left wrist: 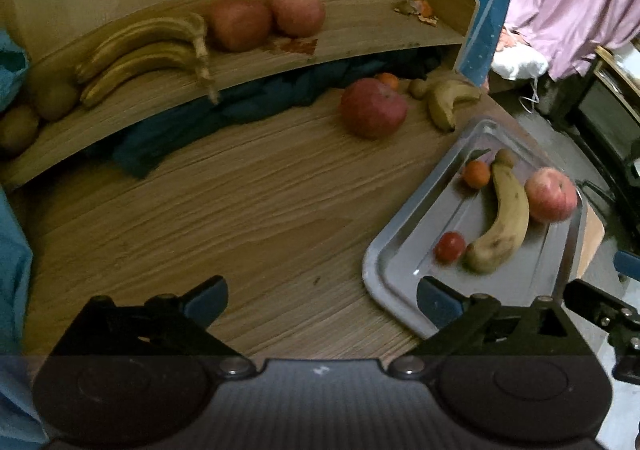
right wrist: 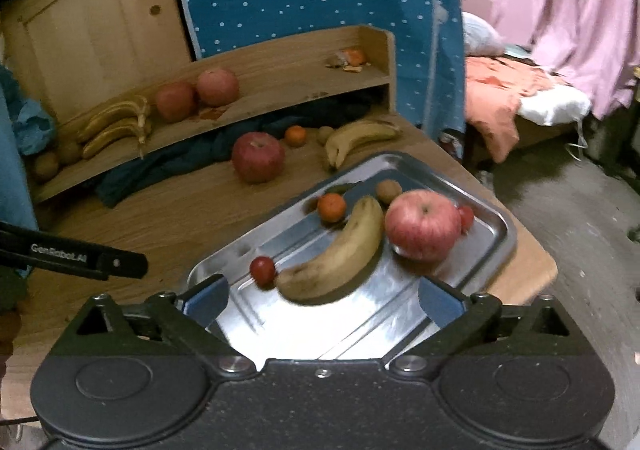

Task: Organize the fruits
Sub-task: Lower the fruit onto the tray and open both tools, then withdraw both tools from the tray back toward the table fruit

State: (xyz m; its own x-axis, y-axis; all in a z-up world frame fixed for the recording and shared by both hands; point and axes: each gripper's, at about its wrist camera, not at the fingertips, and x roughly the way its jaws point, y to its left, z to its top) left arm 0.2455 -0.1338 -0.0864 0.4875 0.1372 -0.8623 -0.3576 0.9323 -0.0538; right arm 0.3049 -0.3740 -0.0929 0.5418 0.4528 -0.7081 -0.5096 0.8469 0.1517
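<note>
Two grippers hover with jaws wide and empty over the desk (left wrist: pixel 240 217).
Left gripper (left wrist: pixel 322 300) hangs above bare wood; right gripper (right wrist: pixel 322 300) above the steel tray (right wrist: pixel 496 217) holding banana (right wrist: pixel 340 254), apple (right wrist: pixel 422 226), orange (right wrist: pixel 332 206).

Left gripper (left wrist: pixel 322 300) and right gripper (right wrist: pixel 322 300): black linkage, blue pads, silver screws, round covers, white "GenRobot.AI" lettering.

The apple (right wrist: pixel 423 225) half-hides a small red fruit (right wrist: pixel 466 217); the shelf (left wrist: pixel 120 121) covers most of the dark cloth (left wrist: pixel 224 113).
</note>
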